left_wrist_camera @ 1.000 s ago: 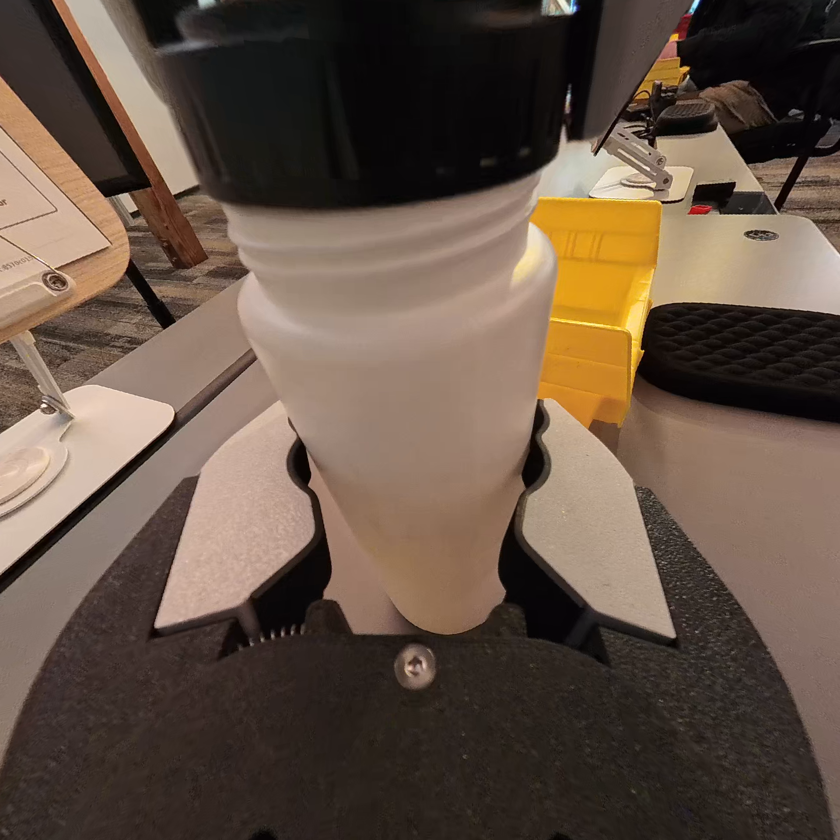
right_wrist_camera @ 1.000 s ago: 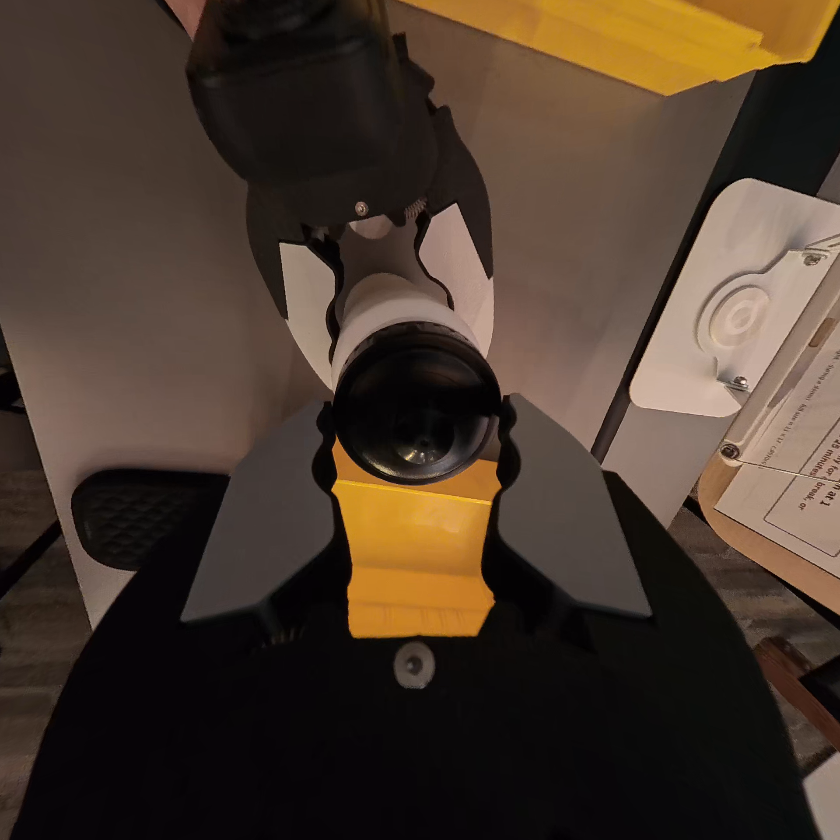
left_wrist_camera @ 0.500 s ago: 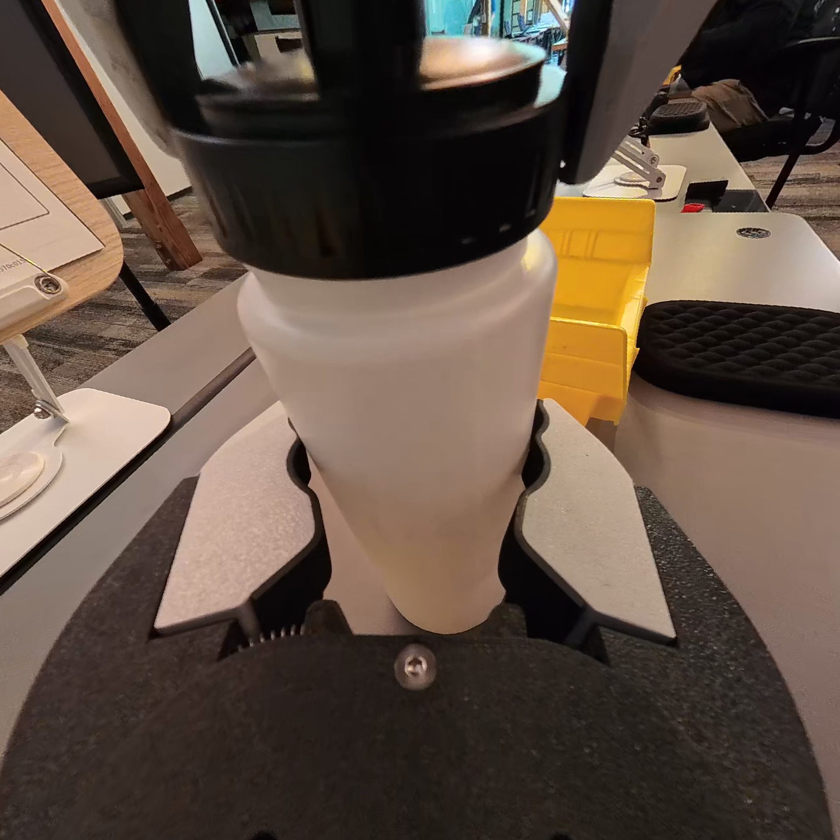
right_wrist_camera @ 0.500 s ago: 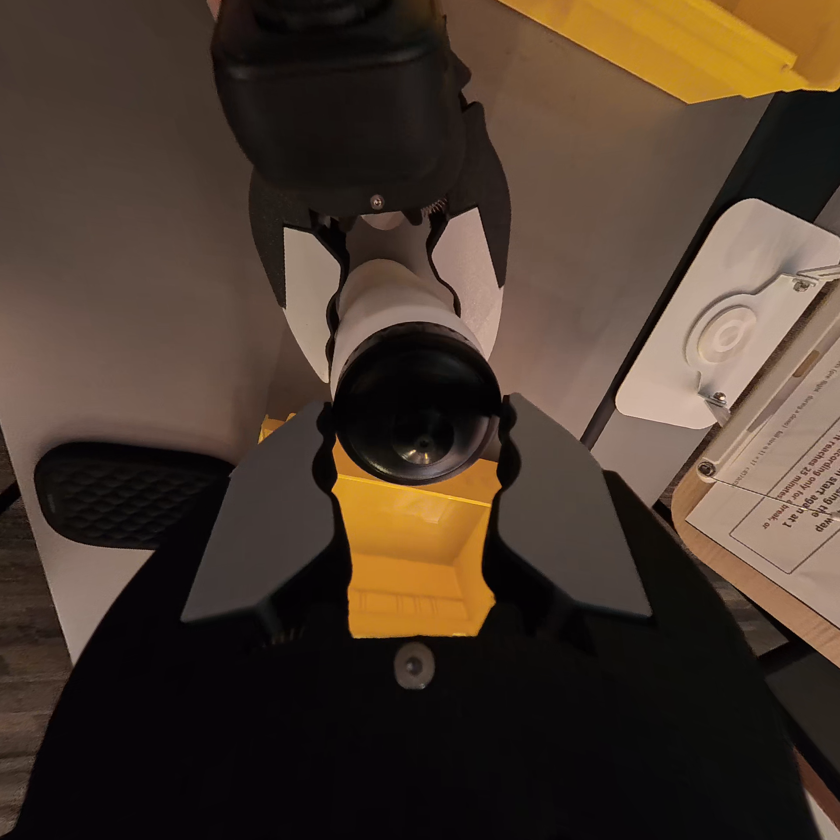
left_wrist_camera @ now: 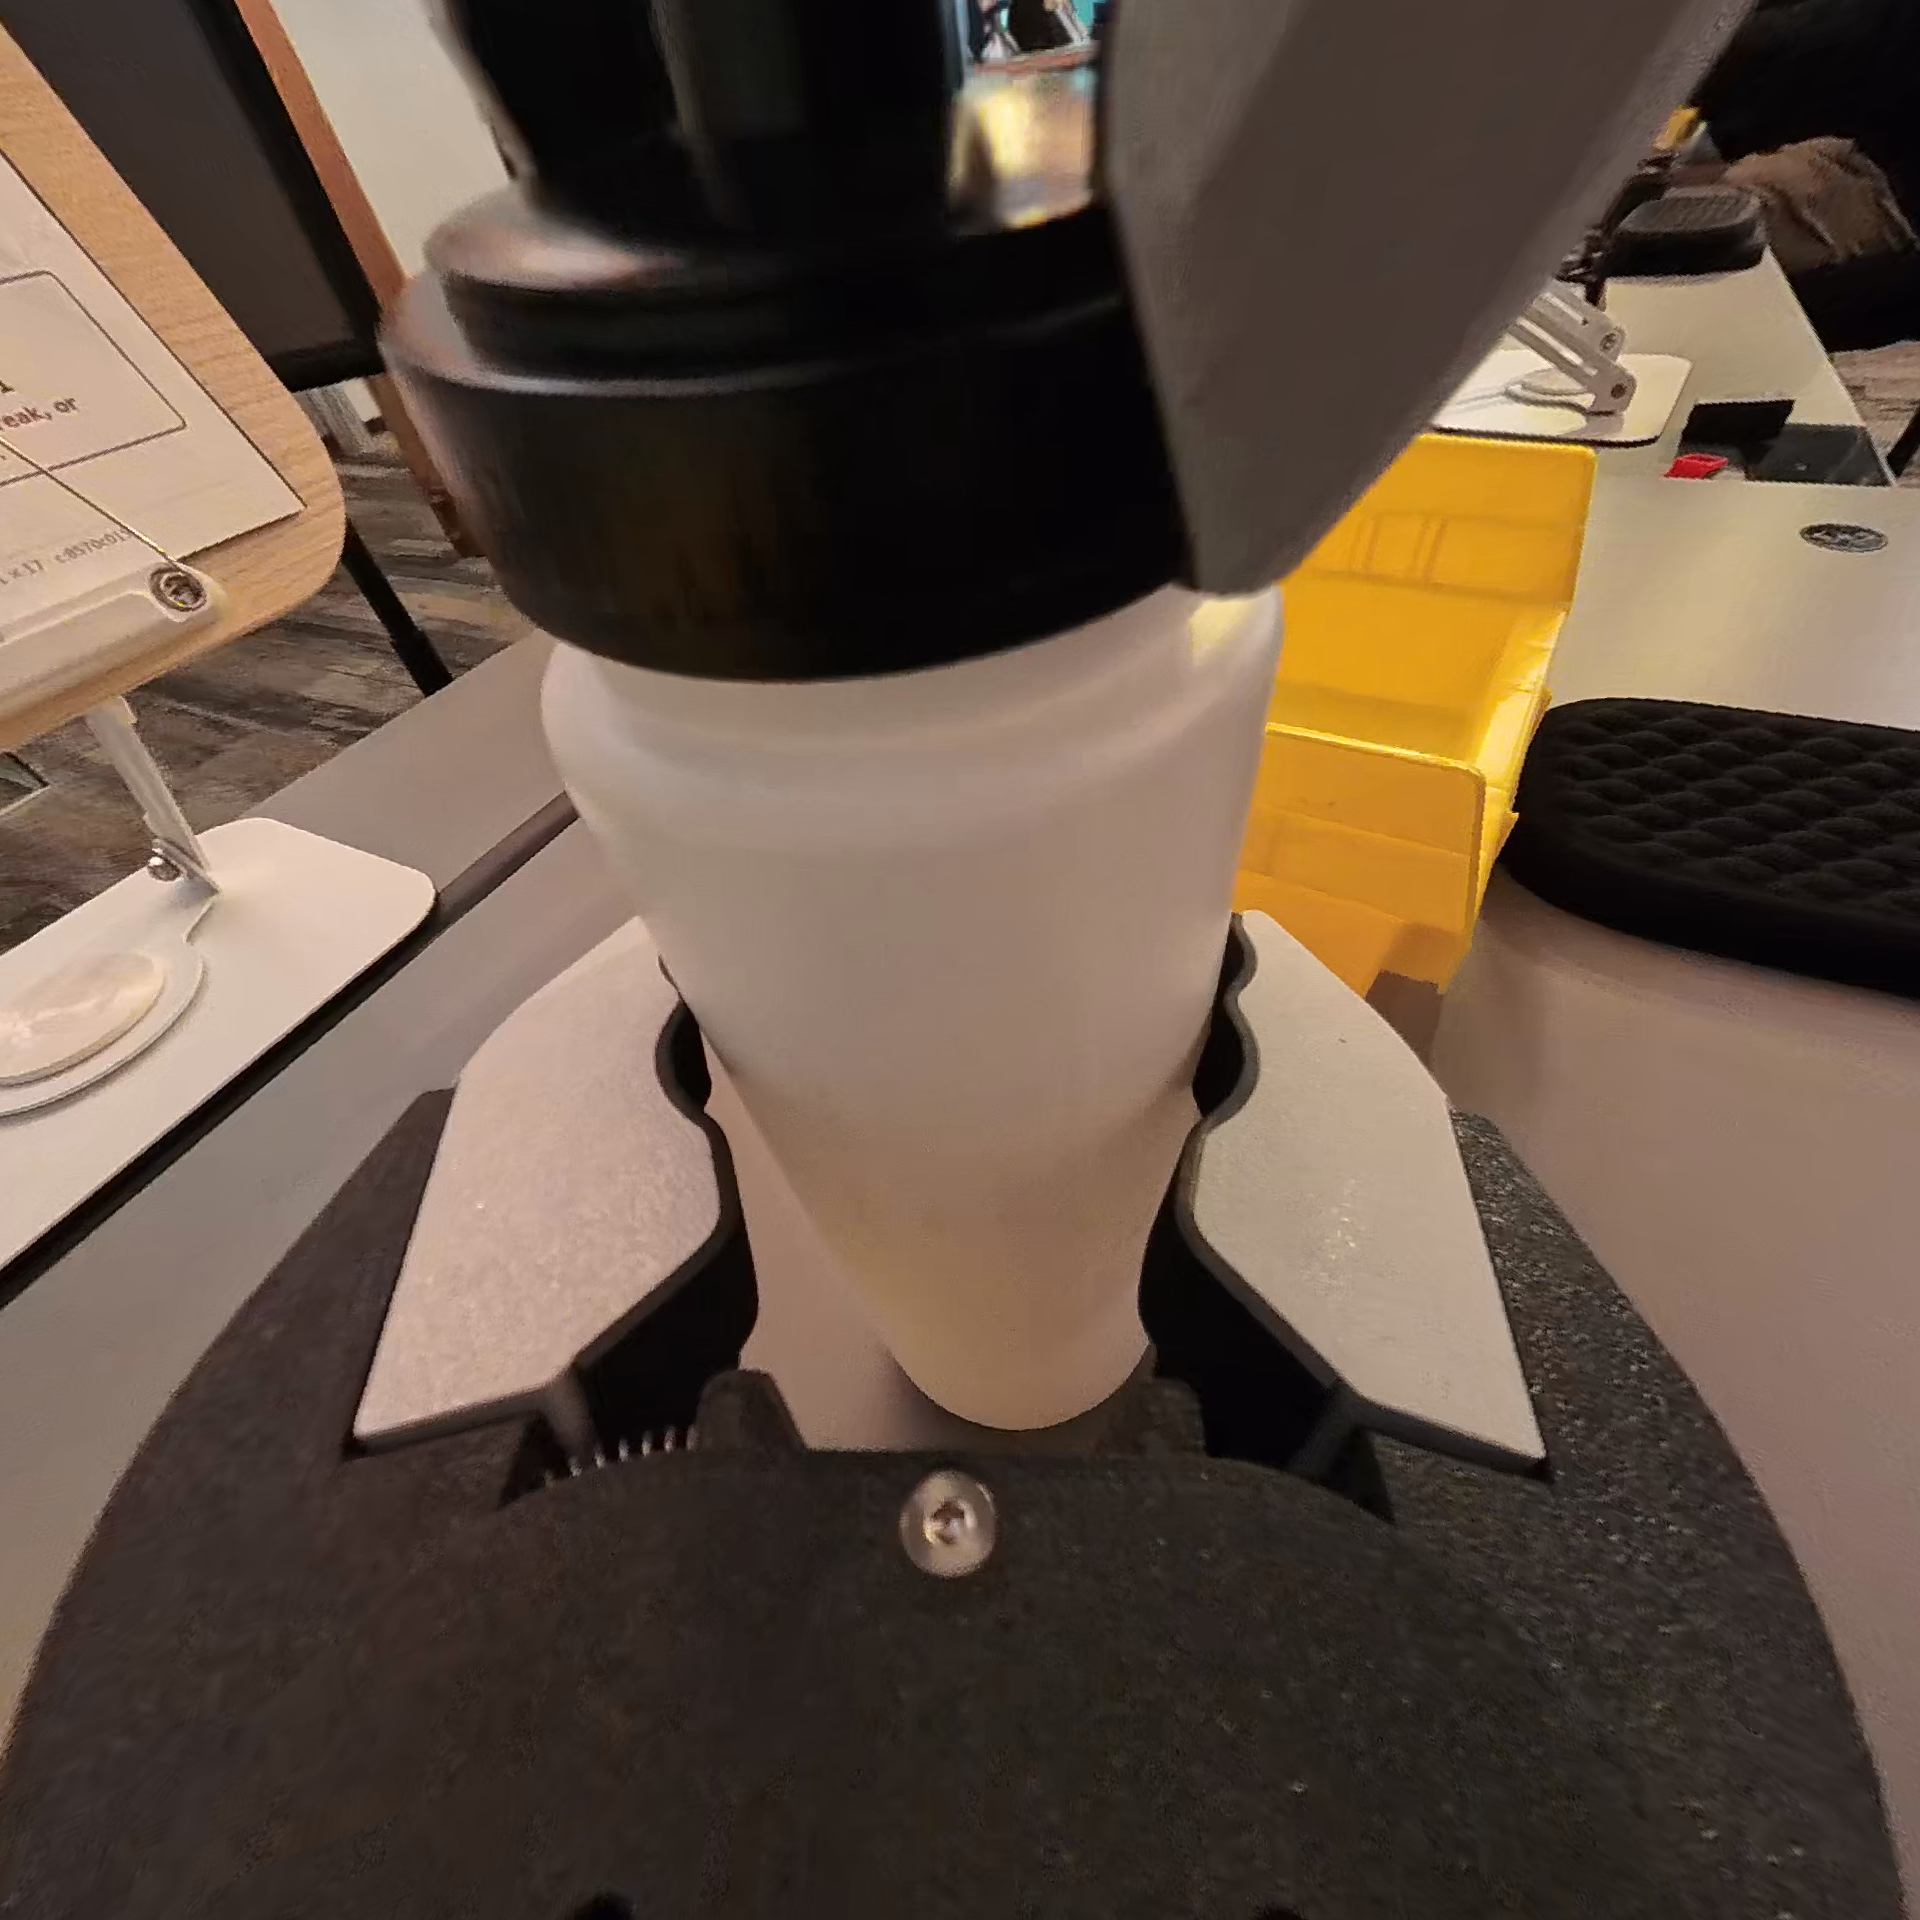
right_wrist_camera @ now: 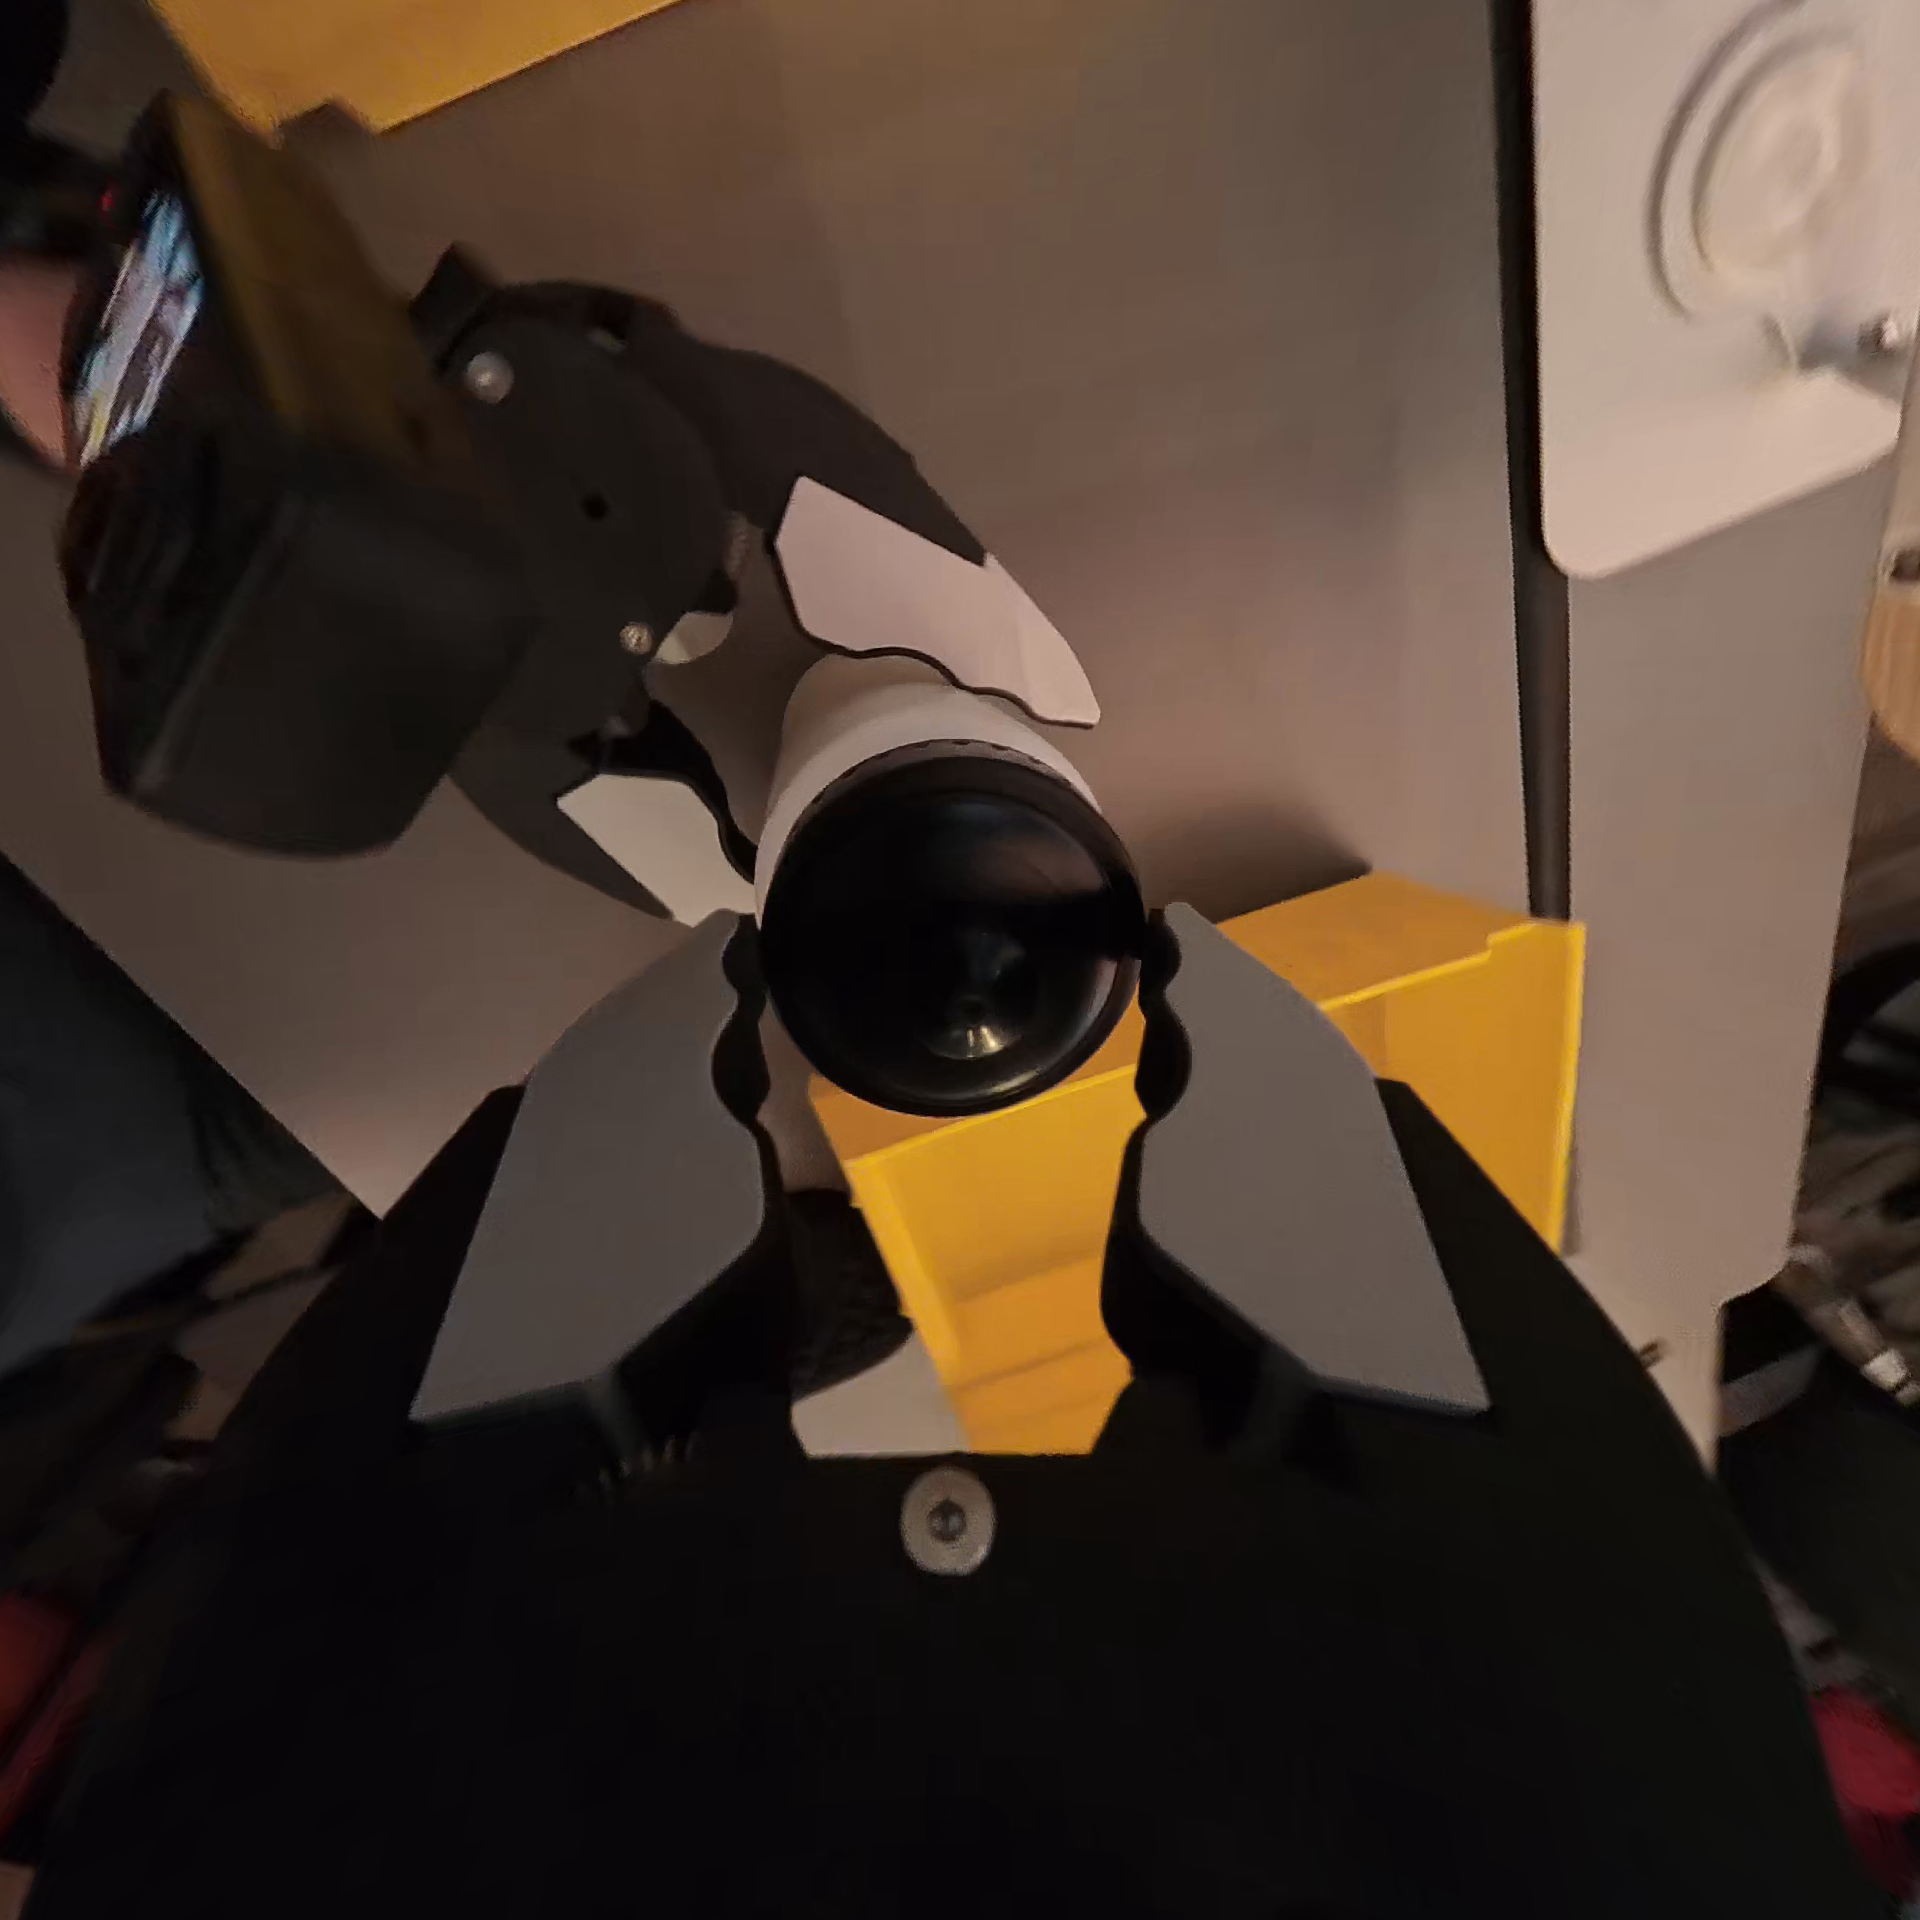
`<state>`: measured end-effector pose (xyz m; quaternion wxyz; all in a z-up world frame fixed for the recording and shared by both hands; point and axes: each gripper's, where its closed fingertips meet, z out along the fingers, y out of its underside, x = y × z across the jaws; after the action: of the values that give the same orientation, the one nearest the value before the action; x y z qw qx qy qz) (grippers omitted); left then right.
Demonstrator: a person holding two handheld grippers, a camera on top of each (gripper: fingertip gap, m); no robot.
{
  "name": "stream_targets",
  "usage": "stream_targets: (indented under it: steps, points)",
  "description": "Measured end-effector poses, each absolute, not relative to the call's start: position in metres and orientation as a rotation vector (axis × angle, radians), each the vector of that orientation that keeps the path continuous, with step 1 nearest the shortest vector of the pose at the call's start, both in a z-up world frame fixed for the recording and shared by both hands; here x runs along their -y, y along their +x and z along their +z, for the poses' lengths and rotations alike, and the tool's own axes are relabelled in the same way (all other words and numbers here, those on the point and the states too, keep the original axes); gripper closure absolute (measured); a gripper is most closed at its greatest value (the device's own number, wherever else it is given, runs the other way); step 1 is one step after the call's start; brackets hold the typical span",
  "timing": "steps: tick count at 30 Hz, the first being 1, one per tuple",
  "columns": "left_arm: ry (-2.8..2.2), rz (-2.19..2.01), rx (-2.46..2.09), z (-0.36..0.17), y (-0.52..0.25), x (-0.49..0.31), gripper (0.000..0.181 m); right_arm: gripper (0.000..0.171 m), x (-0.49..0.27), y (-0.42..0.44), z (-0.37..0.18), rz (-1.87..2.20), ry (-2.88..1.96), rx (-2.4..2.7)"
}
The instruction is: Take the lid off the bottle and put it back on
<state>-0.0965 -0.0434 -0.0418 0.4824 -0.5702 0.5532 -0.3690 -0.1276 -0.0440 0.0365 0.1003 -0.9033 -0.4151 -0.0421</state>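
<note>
The left gripper (left_wrist_camera: 951,1132) is clamped on the lower body of the white bottle (left_wrist_camera: 925,935), which fills the centre of the left wrist view, base toward that camera and neck toward the top of the frame. The right gripper (right_wrist_camera: 951,977) meets it end-on along the bottle's long axis — its fingers closed on the rim of the black lid (right_wrist_camera: 951,935) at centre frame in the right wrist view. The lid sits down over the neck with no thread showing; judged from this, the right gripper is the nearer and only needs to turn about that shared axis — the yellow bin (left_wrist_camera: 1423,707) lies beyond, at centre right.
</note>
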Motion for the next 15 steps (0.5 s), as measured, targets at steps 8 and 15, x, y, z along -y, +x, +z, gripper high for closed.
stream_targets:
  steps: [8,15]
  points:
    - [-1.417,-0.877,-1.328,-0.0424,-0.0969,0.0422,0.088,0.099,0.0413,-0.1269,0.0352,0.001,-2.721,0.702]
    - [-1.388,-0.898,-1.346,-0.0418,-0.0965,0.0439,0.088,0.099,0.0425,-0.1265,0.0343,0.017,-2.694,0.814]
